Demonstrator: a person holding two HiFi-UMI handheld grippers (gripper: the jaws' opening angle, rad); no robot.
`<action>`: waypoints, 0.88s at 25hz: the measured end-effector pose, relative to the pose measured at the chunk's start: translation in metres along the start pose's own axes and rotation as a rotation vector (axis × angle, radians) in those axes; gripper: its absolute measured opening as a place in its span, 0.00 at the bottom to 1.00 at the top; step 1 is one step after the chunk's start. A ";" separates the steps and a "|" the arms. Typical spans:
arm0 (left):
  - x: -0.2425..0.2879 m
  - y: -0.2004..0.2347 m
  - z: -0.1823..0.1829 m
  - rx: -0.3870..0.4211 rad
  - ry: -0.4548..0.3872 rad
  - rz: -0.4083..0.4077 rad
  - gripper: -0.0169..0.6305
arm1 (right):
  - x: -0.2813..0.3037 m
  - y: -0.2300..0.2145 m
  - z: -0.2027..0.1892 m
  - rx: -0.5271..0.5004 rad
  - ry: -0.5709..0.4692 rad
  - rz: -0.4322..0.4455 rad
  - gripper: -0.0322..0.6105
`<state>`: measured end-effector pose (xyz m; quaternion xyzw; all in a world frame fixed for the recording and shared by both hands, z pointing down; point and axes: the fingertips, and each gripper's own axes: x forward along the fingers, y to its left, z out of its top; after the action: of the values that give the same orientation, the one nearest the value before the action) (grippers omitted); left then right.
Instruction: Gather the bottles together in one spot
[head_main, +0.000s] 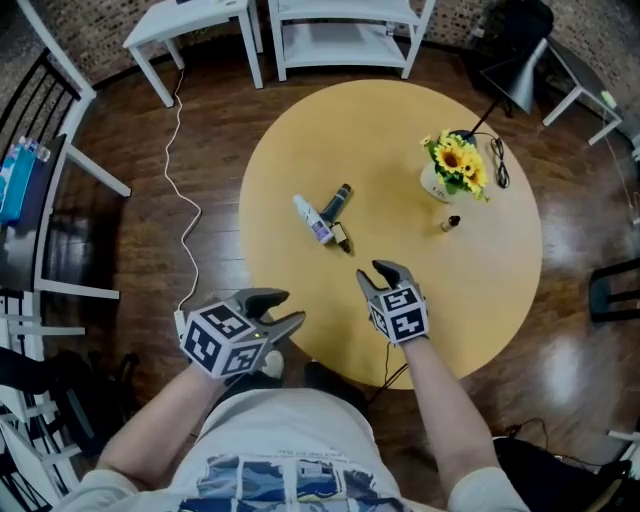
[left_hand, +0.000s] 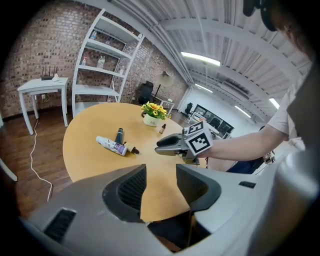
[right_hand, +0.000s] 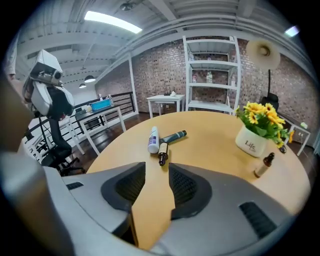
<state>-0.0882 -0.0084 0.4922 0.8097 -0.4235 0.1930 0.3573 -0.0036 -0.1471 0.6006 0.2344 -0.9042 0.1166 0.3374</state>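
Brick walls and white shelves (head_main: 345, 40) stand around a round yellow worktop (head_main: 300, 130) on a dark wooden floor.

The right hand-held gripper (head_main: 375, 272) hovers over the near part of the worktop. Its jaws stand apart and only bare worktop shows between them. The left hand-held gripper (head_main: 292, 306) is at the near edge of the worktop, to the left of the right one. Its jaws are also apart and hold nothing.

Just beyond the tips of the right hand-held gripper, a little to its left, three bottles lie close together. The small brown dropper bottle (head_main: 342, 238) is the nearest. Behind it lie the white bottle (head_main: 312, 218) and the dark green bottle (head_main: 336, 202), which meet at one end like a letter V.

Farther ahead and to the right of this hand-held gripper, a small brown bottle (head_main: 451, 223) stands alone, well apart from the group.

I judge that the task is mostly done: three bottles already share one spot, and one bottle is left to bring over.

Just beside that single bottle stands a white flower pot (head_main: 437, 184), which holds sunflowers (head_main: 458, 160). All bottles seem to have caps, and I cannot tell what is inside them.
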 end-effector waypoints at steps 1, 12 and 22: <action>0.001 -0.001 0.001 -0.007 0.000 0.007 0.28 | 0.013 -0.001 -0.001 -0.004 0.002 0.016 0.32; 0.002 0.009 -0.007 -0.080 -0.002 0.092 0.28 | 0.102 -0.008 -0.014 0.009 0.045 0.035 0.32; 0.006 0.012 -0.010 -0.090 0.006 0.088 0.28 | 0.109 -0.016 -0.016 -0.054 0.044 -0.005 0.20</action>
<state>-0.0951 -0.0092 0.5075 0.7728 -0.4659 0.1917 0.3860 -0.0588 -0.1930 0.6862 0.2248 -0.8988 0.0963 0.3638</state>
